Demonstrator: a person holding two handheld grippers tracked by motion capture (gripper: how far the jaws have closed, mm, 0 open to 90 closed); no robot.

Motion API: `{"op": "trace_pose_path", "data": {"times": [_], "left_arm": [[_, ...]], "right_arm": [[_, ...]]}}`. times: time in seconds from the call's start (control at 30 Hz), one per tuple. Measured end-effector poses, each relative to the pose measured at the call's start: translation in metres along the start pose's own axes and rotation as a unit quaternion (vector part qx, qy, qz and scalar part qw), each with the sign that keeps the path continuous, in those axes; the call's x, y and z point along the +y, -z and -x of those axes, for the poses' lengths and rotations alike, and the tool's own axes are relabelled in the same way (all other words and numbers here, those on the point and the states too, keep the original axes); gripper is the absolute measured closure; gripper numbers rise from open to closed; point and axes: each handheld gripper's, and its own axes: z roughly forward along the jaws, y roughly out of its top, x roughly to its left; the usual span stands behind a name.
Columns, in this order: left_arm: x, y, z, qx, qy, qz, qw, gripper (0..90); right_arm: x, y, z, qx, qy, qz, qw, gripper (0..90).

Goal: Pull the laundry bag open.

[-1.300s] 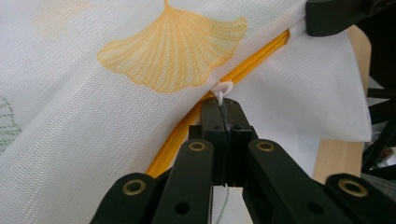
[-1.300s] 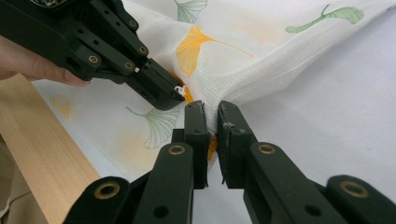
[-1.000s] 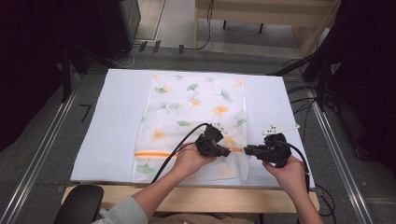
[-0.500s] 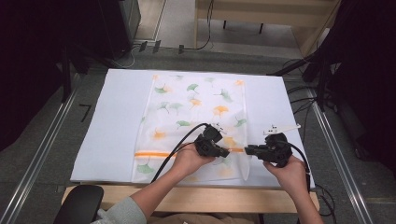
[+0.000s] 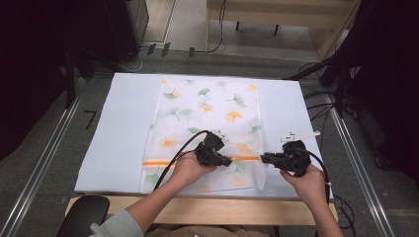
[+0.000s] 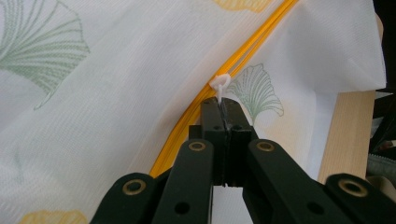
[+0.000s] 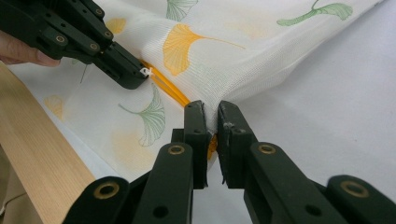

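A white mesh bag (image 5: 207, 113) printed with green and orange leaves lies flat on the table, an orange zipper (image 5: 163, 162) running across its near end. My left gripper (image 5: 228, 161) is shut on the small white zipper pull (image 6: 219, 86), which sticks out past its tips (image 6: 225, 105). My right gripper (image 5: 263, 158) is shut on the bag's fabric (image 7: 233, 60) at the right end of the zipper, the cloth bunched between its pads (image 7: 211, 112). In the right gripper view, the left gripper (image 7: 140, 74) holds the pull (image 7: 147, 71) a short way off.
A white sheet (image 5: 123, 128) covers the table under the bag. The wooden front edge (image 5: 197, 210) runs below both hands. A black chair part (image 5: 84, 215) sits at the bottom left. Cables and dark stands (image 5: 341, 84) lie beyond the table's right side.
My left gripper has slid a little to the left along the zipper, away from the right gripper. The right gripper has stayed put.
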Motion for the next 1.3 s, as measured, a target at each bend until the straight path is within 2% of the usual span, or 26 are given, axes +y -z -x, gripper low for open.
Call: {"op": "trace_pose_path", "data": {"times": [0.2, 0.3, 0.8, 1.13, 1.3], "left_arm": [[-0.001, 0.002, -0.001, -0.006, 0.004, 0.006, 1.0, 90.0], [-0.001, 0.004, -0.001, -0.001, -0.004, 0.004, 1.0, 90.0], [-0.002, 0.005, -0.002, -0.001, -0.002, 0.008, 1.0, 90.0], [-0.006, 0.006, -0.005, 0.003, 0.005, 0.006, 1.0, 90.0], [-0.015, 0.01, -0.011, 0.008, 0.014, 0.001, 0.9999, 90.0]], "right_arm": [[0.0, -0.001, 0.0, 0.0, 0.0, 0.0, 1.0, 85.2], [0.0, 0.0, 0.0, 0.0, -0.001, 0.0, 1.0, 85.1], [0.0, -0.001, 0.001, 0.0, 0.0, -0.002, 1.0, 85.1], [-0.001, -0.001, 0.001, -0.003, 0.004, -0.006, 1.0, 84.9], [-0.001, -0.002, 0.003, -0.005, 0.001, -0.012, 0.9999, 84.9]]}}
